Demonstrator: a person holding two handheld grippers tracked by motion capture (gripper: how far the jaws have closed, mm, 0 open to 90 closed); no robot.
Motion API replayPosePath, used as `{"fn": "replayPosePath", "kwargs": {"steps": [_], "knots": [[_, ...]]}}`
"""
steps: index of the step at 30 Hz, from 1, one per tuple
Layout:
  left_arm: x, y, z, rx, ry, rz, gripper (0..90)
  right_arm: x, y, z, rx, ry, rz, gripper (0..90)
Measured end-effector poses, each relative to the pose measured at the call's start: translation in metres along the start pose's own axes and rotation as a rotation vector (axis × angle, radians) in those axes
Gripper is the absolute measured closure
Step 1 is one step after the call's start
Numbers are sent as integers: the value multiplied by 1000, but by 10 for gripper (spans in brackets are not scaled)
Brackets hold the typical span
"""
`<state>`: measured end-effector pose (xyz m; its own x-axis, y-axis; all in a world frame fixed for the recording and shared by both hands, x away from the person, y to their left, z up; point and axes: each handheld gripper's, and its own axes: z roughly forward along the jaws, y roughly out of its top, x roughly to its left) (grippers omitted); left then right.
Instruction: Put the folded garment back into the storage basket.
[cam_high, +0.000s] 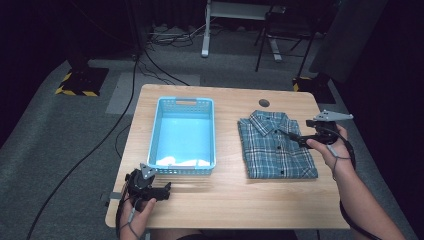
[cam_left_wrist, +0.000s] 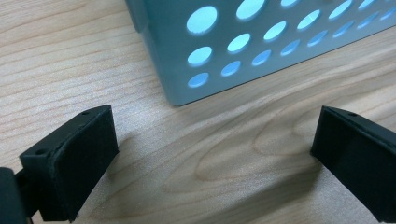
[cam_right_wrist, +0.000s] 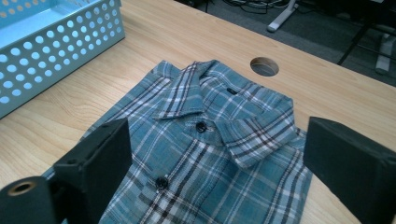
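**While the shirt waits, the basket has no shirt in it**

As far as we can see, our job has just begun. We think the work is to put the folded shirt (cam_high: 276, 145) into the blue basket (cam_high: 153, 137). The shirt lies flat on the right part of the surface (cam_high: 230, 200), buttoned up, with its collar pointing away from us. It sits beside the basket, not touching it. Nothing has been lifted yet.

Our right hand-held gripper (cam_right_wrist: 219, 163) hangs just above the shirt near the collar. Its jaws are wide apart and hold nothing. We cannot tell if they touch the cloth.

Our left hand-held gripper (cam_left_wrist: 215, 154) rests low at the near left corner of the basket. Its jaws are wide apart too, with only bare wood between them.

What is left: grab the shirt, carry it over, and lay it in the basket.
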<state>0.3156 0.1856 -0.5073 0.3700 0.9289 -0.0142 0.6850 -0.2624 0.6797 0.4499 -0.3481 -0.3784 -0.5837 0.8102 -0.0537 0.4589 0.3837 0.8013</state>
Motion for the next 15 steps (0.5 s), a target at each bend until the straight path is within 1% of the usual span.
{"fn": "replayPosePath", "kwargs": {"steps": [2,6,8,10,11,13,15], "knots": [[0,0,0,-1,0,0,2,-1,-1,6,2,-3,3,91],[0,0,0,0,0,1,2,0,-2,16,-2,6,-3,83],[0,0,0,-1,-2,1,2,1,-3,21,8,3,3,82],[0,0,0,0,-1,0,2,2,-4,26,27,-1,25,79],[0,0,0,0,0,0,2,2,-5,29,35,-3,28,78],[0,0,0,0,-1,2,2,3,-6,33,41,-6,21,75],[0,0,0,0,-1,1,2,5,-5,38,40,3,20,72]]}}
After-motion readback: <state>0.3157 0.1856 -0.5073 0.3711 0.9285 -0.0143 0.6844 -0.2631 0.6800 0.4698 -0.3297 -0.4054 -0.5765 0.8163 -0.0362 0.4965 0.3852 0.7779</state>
